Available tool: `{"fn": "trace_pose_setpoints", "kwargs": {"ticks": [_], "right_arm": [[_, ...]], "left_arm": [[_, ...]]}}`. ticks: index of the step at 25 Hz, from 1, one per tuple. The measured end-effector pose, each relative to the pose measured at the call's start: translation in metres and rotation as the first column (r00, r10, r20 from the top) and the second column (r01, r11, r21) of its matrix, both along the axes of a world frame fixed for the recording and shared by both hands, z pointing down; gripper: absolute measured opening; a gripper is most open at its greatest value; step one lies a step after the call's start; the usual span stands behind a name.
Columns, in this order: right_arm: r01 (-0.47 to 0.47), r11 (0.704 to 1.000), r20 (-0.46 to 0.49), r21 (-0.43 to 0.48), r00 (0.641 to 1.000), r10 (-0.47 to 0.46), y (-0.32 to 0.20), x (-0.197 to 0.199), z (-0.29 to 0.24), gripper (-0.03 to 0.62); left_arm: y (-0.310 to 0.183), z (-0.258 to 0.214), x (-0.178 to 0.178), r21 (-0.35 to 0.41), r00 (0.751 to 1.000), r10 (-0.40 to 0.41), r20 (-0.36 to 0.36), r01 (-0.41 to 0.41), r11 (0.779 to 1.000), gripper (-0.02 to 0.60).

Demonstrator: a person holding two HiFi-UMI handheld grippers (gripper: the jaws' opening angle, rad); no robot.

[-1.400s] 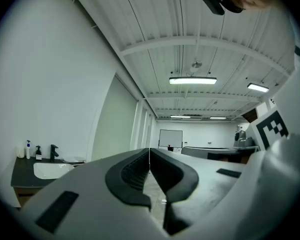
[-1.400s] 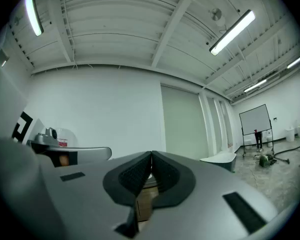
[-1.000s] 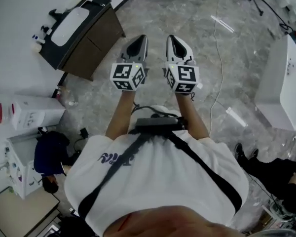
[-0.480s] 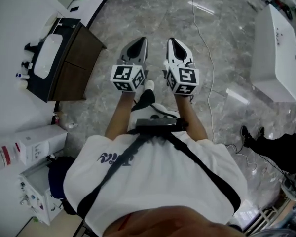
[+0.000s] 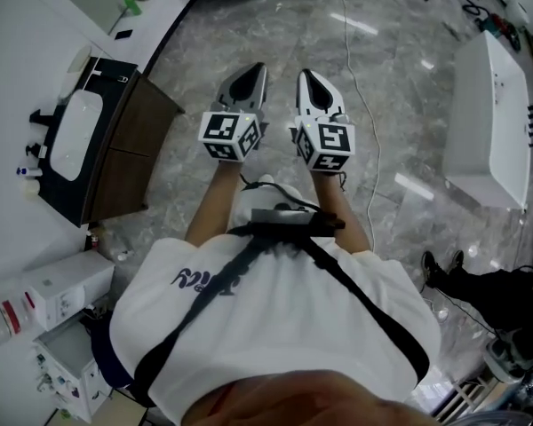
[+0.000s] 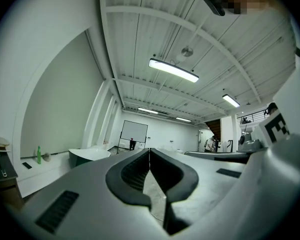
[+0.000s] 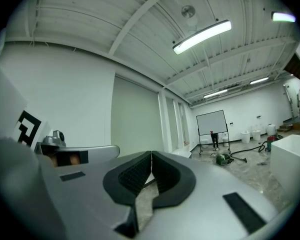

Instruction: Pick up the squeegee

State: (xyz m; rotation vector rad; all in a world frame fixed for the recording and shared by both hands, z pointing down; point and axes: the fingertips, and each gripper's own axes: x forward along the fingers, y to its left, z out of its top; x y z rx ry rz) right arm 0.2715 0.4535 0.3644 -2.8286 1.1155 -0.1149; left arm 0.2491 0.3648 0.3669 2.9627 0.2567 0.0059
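No print can be read anywhere. Dark script on the white shirt (image 5: 200, 280), lower centre of the head view, is too warped to make out. The white box (image 5: 67, 284) at lower left bears marks too small to read. The left marker cube (image 5: 229, 136) and right marker cube (image 5: 327, 144) carry only black-and-white square patterns.

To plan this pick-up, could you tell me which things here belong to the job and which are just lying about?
Job: left tool, right tool, both shut and empty; no squeegee in view.
Lying about: sink cabinet, white tub, floor cable, whiteboard.
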Motion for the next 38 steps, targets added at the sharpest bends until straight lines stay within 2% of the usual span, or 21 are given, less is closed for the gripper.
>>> {"fn": "trace_pose_setpoints", "kwargs": {"ticks": [3, 6, 11, 15, 18, 21, 25, 28, 31, 32, 35, 38], "right_arm": [[0.021, 1.000, -0.016, -0.003, 1.000, -0.021, -0.030, 0.035, -0.001, 0.008], [0.048, 0.999, -0.025, -0.002, 0.999, -0.048, -0.059, 0.063, -0.005, 0.008], [0.191, 0.981, 0.006, -0.014, 0.982, -0.191, -0.137, 0.092, 0.001, 0.008], [0.335, 0.942, 0.017, -0.017, 0.942, -0.335, -0.227, 0.098, 0.010, 0.008], [0.445, 0.895, 0.018, -0.017, 0.896, -0.445, -0.297, 0.100, 0.015, 0.008], [0.570, 0.822, 0.015, -0.001, 0.821, -0.570, -0.371, 0.096, 0.018, 0.008], [0.719, 0.695, -0.015, 0.012, 0.695, -0.718, -0.474, 0.080, 0.010, 0.008], [0.808, 0.589, -0.046, 0.007, 0.589, -0.807, -0.542, 0.063, -0.002, 0.008], [0.879, 0.476, -0.017, 0.005, 0.476, -0.879, -0.591, 0.041, 0.003, 0.008], [0.893, 0.449, -0.001, 0.007, 0.449, -0.893, -0.604, 0.036, 0.007, 0.008], [0.920, 0.391, 0.025, 0.021, 0.390, -0.920, -0.642, 0.015, 0.014, 0.008], [0.948, 0.318, 0.032, 0.018, 0.317, -0.948, -0.668, -0.020, 0.019, 0.008]], "left_arm": [[-0.029, 0.001, 0.033, 0.005, 1.000, -0.024, -0.007, 0.024, 1.000, 0.014], [-0.063, -0.001, 0.054, 0.007, 0.996, -0.083, -0.012, 0.083, 0.997, 0.014], [-0.131, 0.005, 0.071, -0.005, 0.978, -0.210, 0.009, 0.210, 0.978, 0.014], [-0.206, 0.016, 0.063, -0.011, 0.943, -0.332, 0.029, 0.332, 0.943, 0.014], [-0.268, 0.022, 0.054, -0.014, 0.898, -0.438, 0.034, 0.439, 0.899, 0.014], [-0.328, 0.024, 0.043, -0.002, 0.832, -0.554, 0.029, 0.554, 0.832, 0.014], [-0.410, 0.020, 0.019, 0.010, 0.718, -0.696, 0.014, 0.696, 0.718, 0.014], [-0.467, 0.013, -0.003, 0.008, 0.609, -0.794, -0.003, 0.794, 0.609, 0.014], [-0.504, 0.017, -0.030, -0.001, 0.487, -0.873, 0.022, 0.873, 0.487, 0.014], [-0.513, 0.019, -0.038, -0.005, 0.457, -0.889, 0.032, 0.889, 0.457, 0.014], [-0.543, 0.022, -0.061, -0.003, 0.403, -0.914, 0.046, 0.915, 0.403, 0.014], [-0.565, 0.026, -0.094, -0.002, 0.340, -0.939, 0.060, 0.940, 0.340, 0.014]]}}
